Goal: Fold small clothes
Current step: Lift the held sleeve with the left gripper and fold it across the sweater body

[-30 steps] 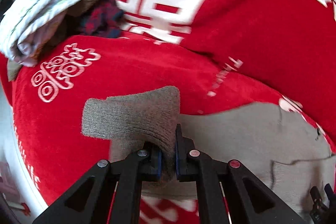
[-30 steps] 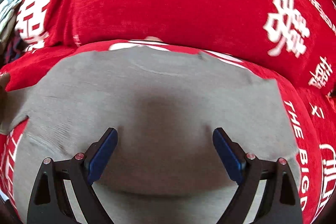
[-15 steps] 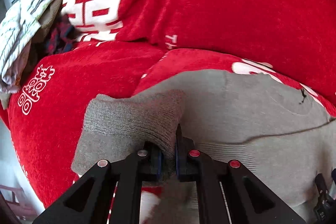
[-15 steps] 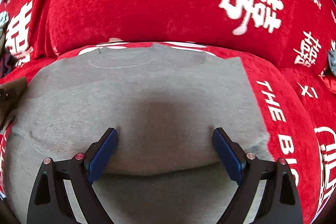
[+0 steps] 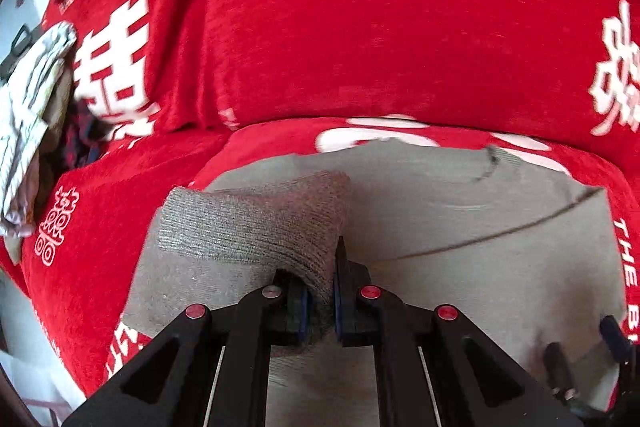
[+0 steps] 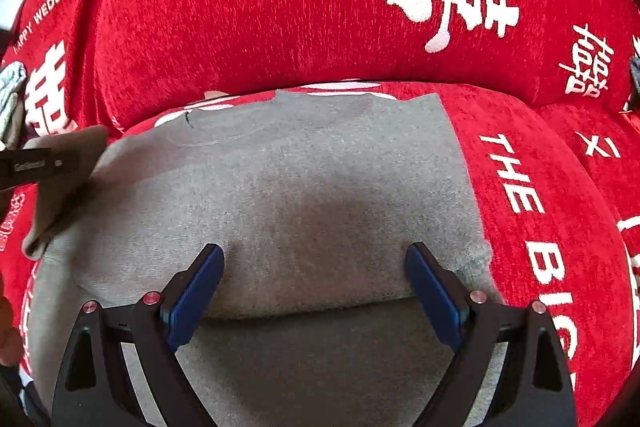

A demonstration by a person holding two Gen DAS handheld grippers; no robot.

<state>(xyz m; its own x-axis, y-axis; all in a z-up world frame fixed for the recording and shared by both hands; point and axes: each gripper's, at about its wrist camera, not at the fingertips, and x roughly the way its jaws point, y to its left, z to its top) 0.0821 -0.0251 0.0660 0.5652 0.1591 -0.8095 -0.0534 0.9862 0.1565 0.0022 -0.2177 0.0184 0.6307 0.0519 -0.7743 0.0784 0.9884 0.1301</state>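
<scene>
Left claw, clamped on the ribbed cuff of the grey knit sweater's sleeve, has carried it from the red sofa cover inward over the sweater body: the sleeve fold is under way. Right claw rests with jaws apart on the sweater, which has shifted left in its view.

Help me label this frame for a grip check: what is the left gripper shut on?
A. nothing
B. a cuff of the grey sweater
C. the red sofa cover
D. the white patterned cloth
B: the left gripper is shut on a ribbed cuff of the grey sweater, which lies on the red sofa cover.
</scene>
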